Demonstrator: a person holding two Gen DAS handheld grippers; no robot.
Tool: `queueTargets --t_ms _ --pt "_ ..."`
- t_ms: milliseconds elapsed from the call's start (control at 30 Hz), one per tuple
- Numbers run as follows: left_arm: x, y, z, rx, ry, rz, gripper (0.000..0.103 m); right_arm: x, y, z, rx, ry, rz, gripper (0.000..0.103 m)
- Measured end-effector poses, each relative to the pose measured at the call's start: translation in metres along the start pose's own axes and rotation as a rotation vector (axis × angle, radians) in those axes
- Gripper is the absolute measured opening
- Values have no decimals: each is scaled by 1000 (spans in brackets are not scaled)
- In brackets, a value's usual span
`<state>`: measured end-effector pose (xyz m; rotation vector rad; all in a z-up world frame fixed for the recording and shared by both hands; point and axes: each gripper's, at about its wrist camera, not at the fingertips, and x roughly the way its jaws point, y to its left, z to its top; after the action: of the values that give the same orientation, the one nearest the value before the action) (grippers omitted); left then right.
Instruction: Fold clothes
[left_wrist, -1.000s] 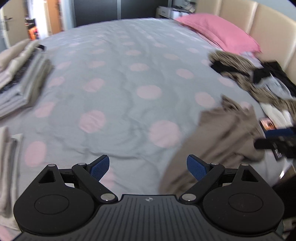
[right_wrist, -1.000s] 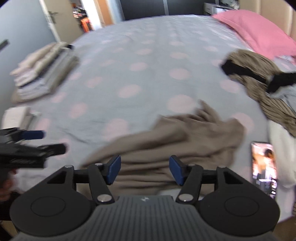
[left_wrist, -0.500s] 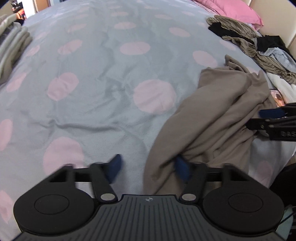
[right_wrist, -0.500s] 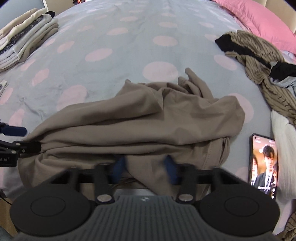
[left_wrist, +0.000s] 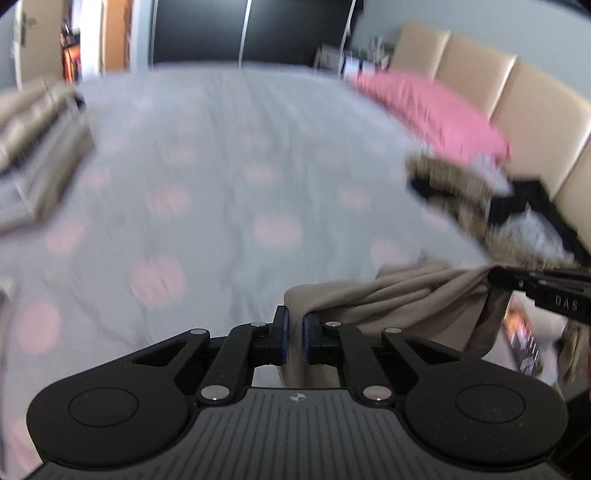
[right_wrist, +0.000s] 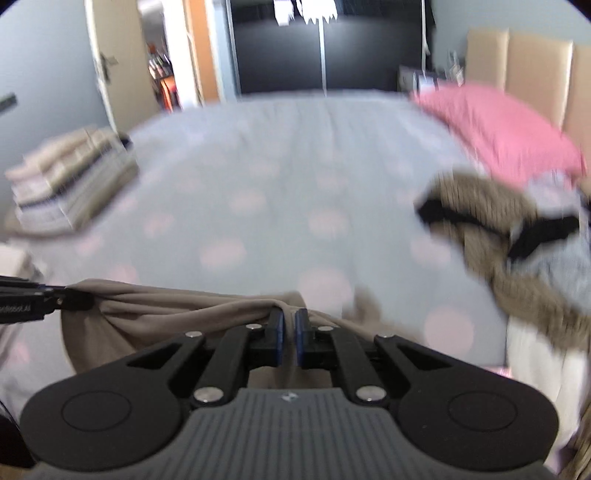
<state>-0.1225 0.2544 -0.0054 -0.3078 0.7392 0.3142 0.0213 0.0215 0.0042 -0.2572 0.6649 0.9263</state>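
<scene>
Both grippers are pinched nearly closed on the same beige garment (left_wrist: 399, 295): the left gripper (left_wrist: 294, 332) has a fold of its edge between the blue pads, and the right gripper (right_wrist: 289, 334) clamps another bunch of that edge, so the cloth hangs slack between them over the near edge of the bed (left_wrist: 229, 177). The step in hand looks like lifting and spreading the piece, and to do it well the two grips should draw apart evenly until the sagging span goes taut, held level so the cloth drops straight, then be laid flat on the open spotted cover toward the middle of the bed. A stack of folded clothes (right_wrist: 70, 184) sits at the left edge, and a loose heap of unfolded clothes (right_wrist: 517, 236) lies at the right edge below the pink pillow (left_wrist: 428, 110). Both views are smeared by motion. The garment's lower part falls out of sight beneath the grippers, so its kind and which edge is held cannot be told.
</scene>
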Motion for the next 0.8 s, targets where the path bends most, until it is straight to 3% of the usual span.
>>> queueTargets --t_ms 267,367,533,700,800 --pt "-118 1 68 41 -304 52 6 -83 39 69 -87 -255 115 7" --pt "-157 0 84 52 -362 24 5 -112 52 85 -97 -316 168 7" --pt "-149 0 82 106 -246 19 6 -116 54 86 -85 -246 208 8" --pt "-72 19 40 68 7 -2 6 -59 42 46 -96 -40 137 8" --pt "-25 23 13 41 120 -29 6 -23 33 24 -98 71 97 8"
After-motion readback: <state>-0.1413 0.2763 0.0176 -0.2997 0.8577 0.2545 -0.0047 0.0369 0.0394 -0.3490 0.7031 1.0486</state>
